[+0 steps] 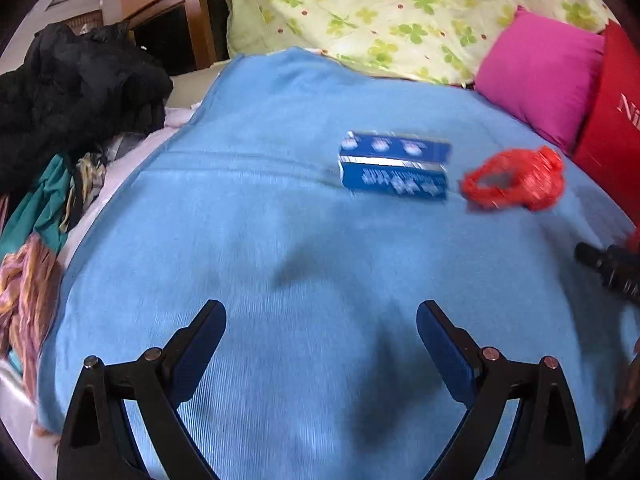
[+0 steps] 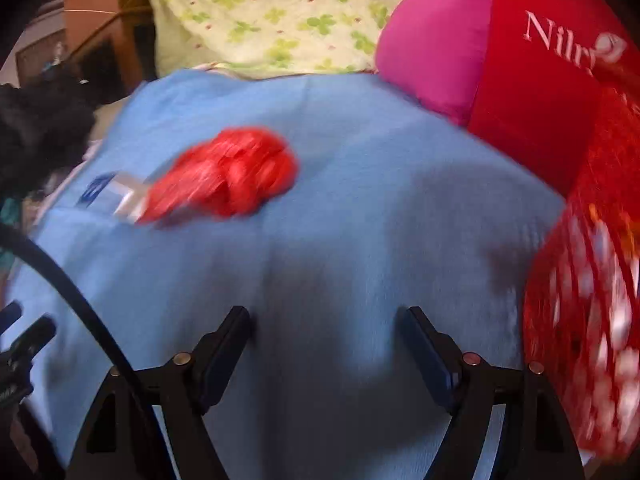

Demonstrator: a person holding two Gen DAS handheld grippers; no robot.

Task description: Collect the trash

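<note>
A blue carton [image 1: 394,168] lies on the blue blanket [image 1: 260,220], with a crumpled red plastic bag [image 1: 514,180] just to its right. My left gripper [image 1: 321,312] hovers open over bare blanket, well short of the carton, with nothing between its fingers. In the right wrist view the red plastic bag [image 2: 228,176] lies ahead and to the left, partly covering the blue carton [image 2: 104,192]. My right gripper [image 2: 324,316] is open and empty above the blanket [image 2: 360,200]. Both views are blurred by motion.
A red paper bag [image 2: 532,92] with white lettering and a red patterned bag [image 2: 588,320] stand at the right. Behind lie a pink pillow [image 1: 540,76] and a clover-print quilt [image 1: 400,12]. Black and coloured clothes [image 1: 72,92] pile up at the left edge.
</note>
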